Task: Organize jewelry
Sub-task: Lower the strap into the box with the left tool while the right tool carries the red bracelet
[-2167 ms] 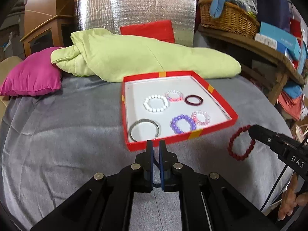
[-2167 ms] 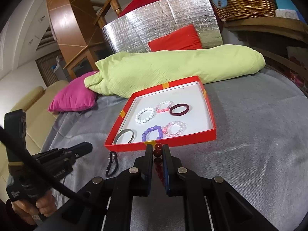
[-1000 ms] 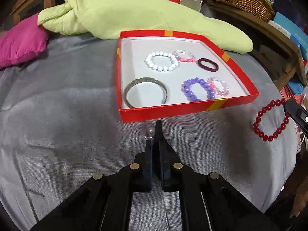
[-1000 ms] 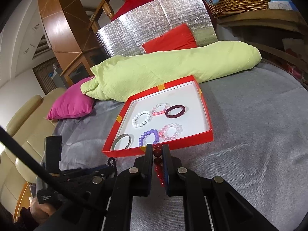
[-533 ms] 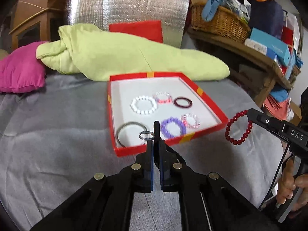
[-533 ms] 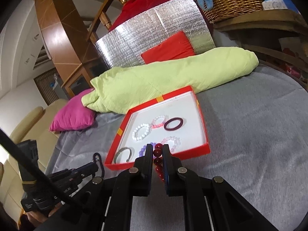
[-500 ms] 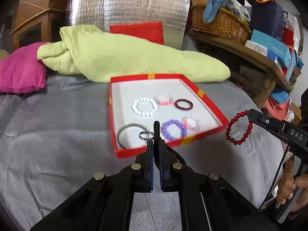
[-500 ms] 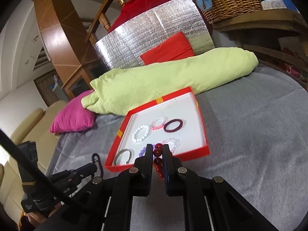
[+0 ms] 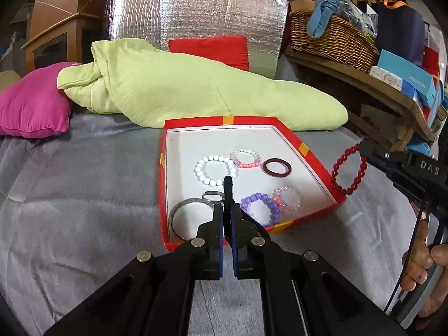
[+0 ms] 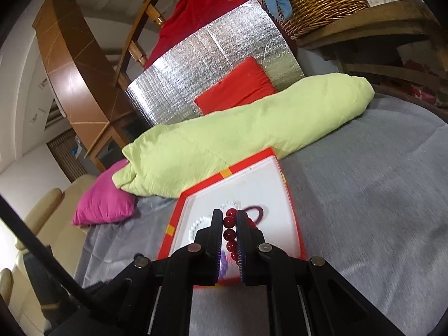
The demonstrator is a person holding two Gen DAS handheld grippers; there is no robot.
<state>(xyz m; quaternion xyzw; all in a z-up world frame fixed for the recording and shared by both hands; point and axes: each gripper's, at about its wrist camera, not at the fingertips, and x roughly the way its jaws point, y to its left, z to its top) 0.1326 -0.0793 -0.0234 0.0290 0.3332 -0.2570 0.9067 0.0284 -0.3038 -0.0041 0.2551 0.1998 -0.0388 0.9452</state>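
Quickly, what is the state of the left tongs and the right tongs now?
Left tongs: closed on a black clip with a small silver ring.
Right tongs: closed on a dark red round-bead bracelet.

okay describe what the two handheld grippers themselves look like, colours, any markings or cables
Both are matte black plastic. The left gripper has two flat narrow fingers with blue pads on their inner faces, on angular black linkage arms dotted with round silver pivot pins. The right gripper is built the same; from the left wrist view its body carries white letters "DAS" and a thin black cable hangs past the hand on its handle.
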